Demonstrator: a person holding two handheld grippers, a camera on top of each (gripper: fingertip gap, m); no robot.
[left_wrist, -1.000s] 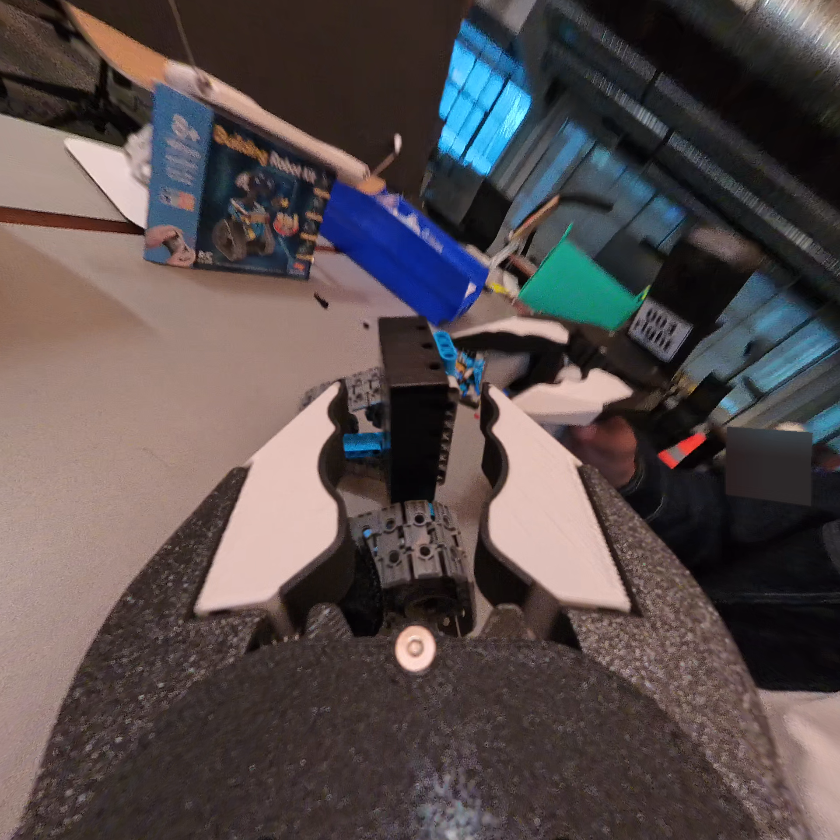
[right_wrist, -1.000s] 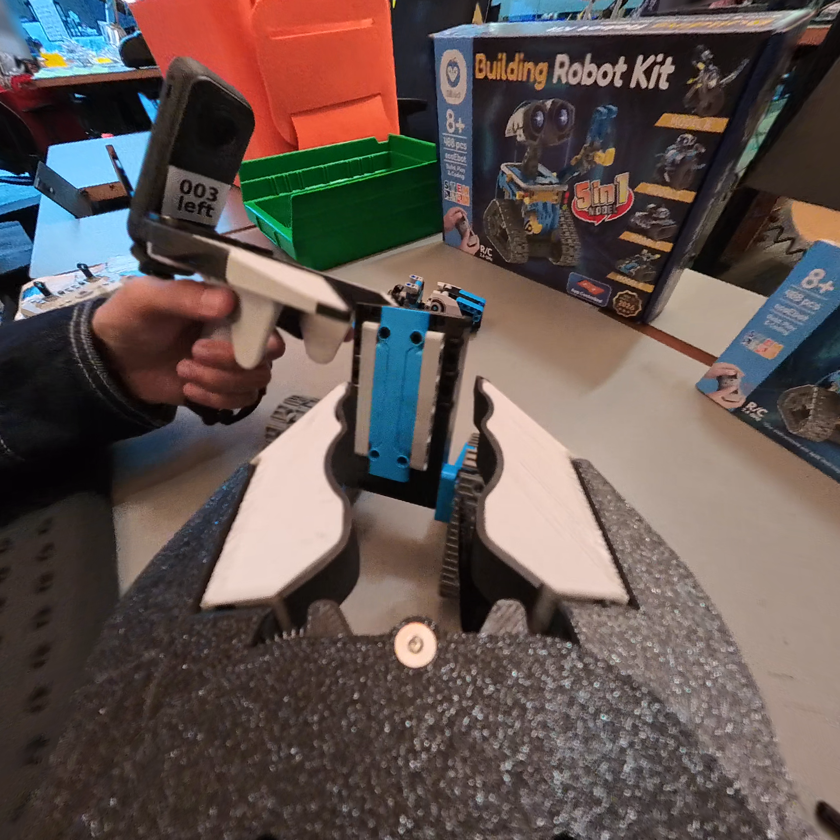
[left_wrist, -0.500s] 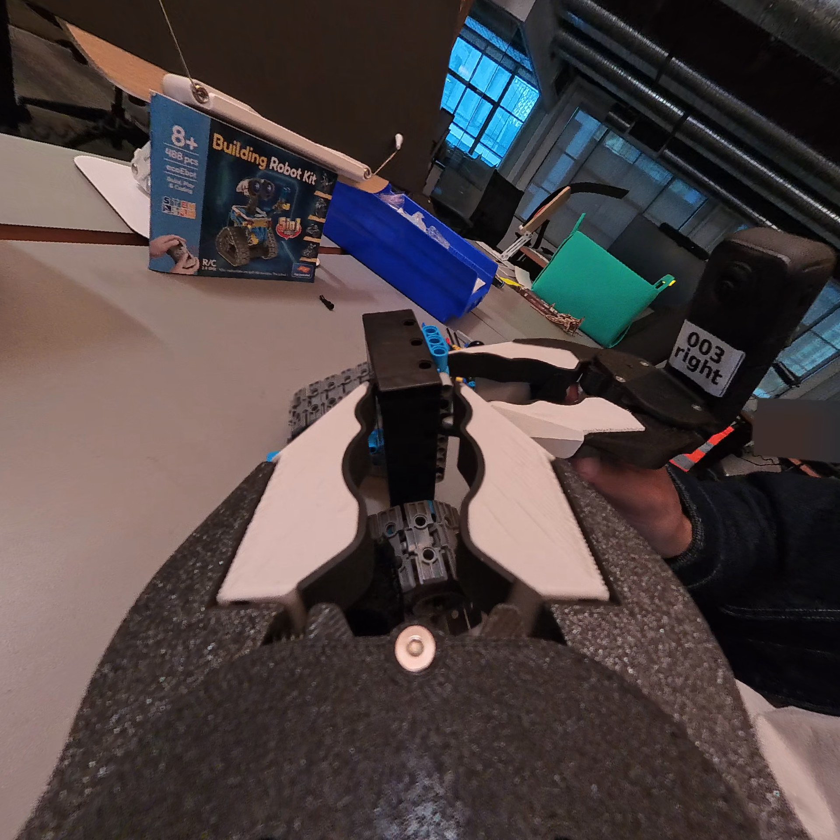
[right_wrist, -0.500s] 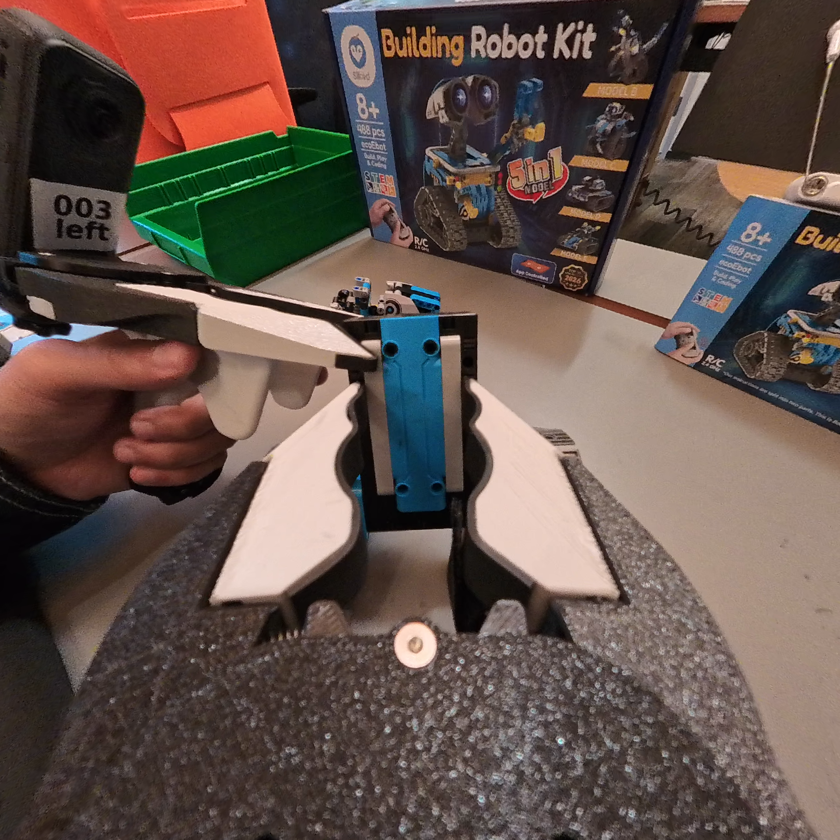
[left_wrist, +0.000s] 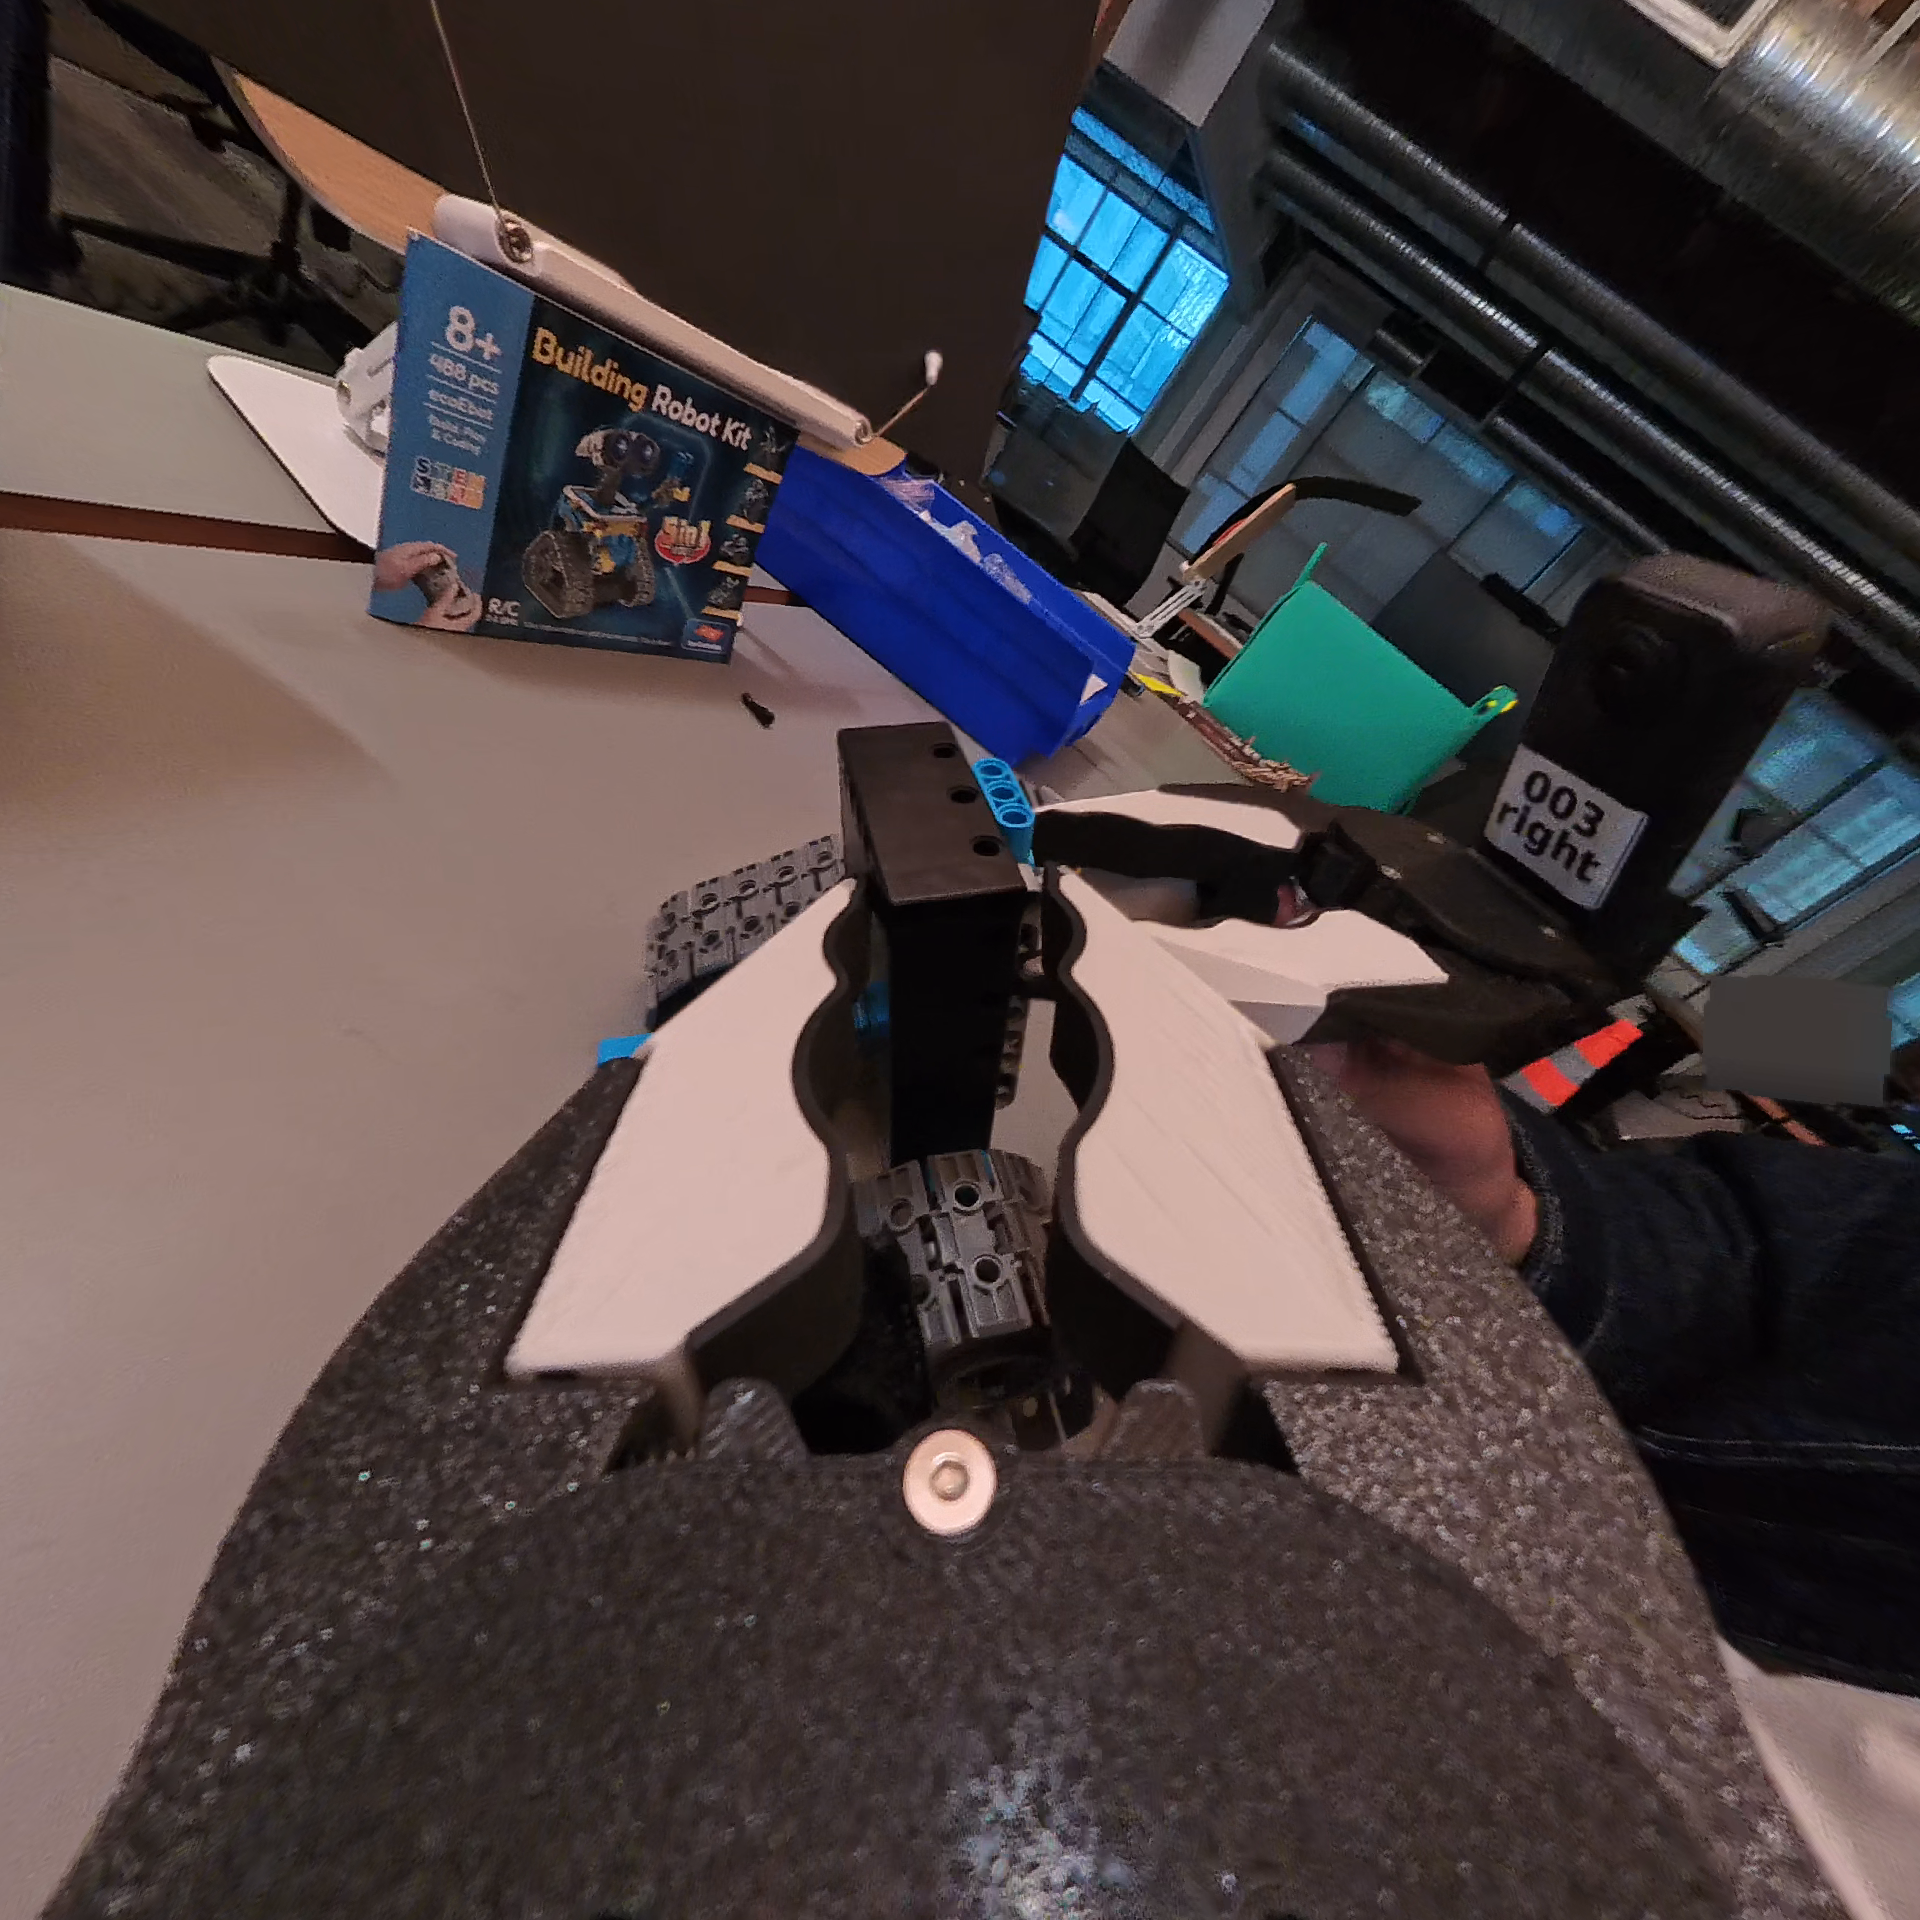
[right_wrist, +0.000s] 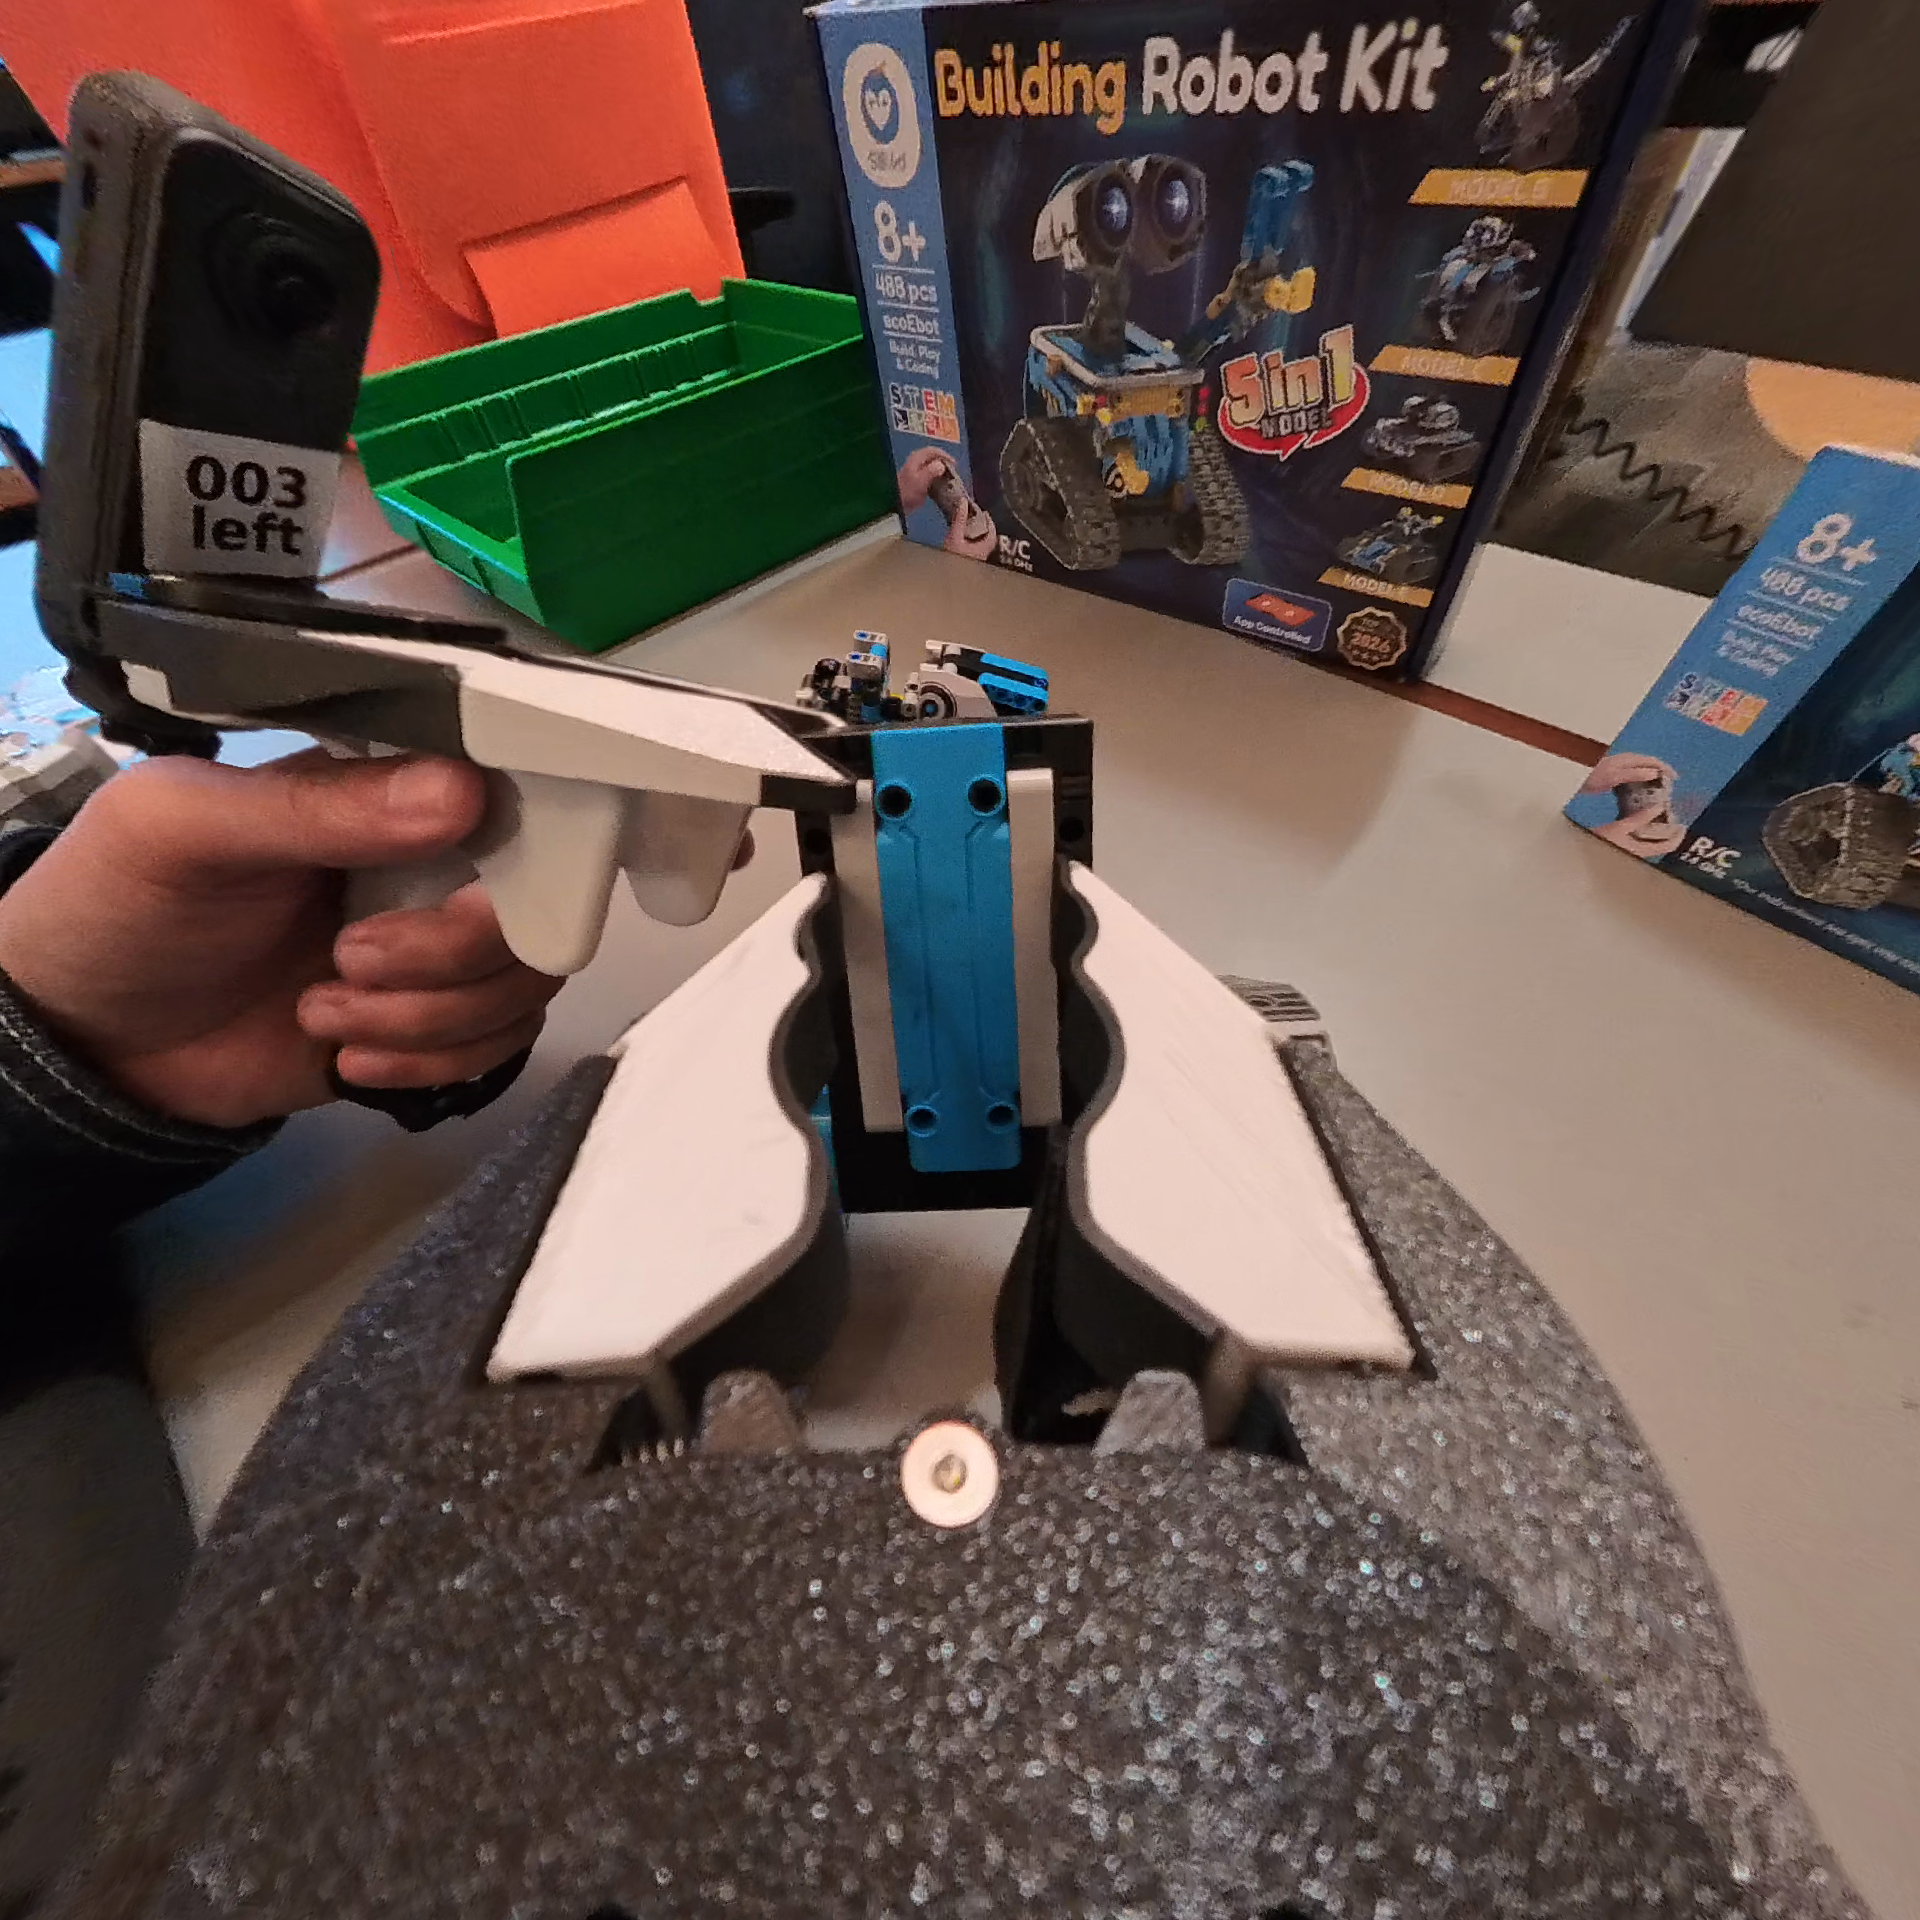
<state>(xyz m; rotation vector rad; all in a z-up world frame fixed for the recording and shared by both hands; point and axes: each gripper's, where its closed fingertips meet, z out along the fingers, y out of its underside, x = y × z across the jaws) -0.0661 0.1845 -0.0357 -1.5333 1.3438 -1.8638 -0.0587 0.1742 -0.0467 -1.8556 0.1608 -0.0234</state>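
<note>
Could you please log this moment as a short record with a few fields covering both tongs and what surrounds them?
left tongs: shut on black block, from its side
right tongs: shut on the same block, at its blue and white panel
model: tracked, grey tread below the block
table: robot kit box, green bin, blue bin

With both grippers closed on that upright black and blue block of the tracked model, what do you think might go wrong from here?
1. The left gripper and right gripper both clamp the same black and blue block; pulling unevenly could pop it off the grey tracks.
2. The left gripper's fingertips nearly meet the right gripper's, so they might collide.
3. The small loose assembly just behind could get knocked.
</note>
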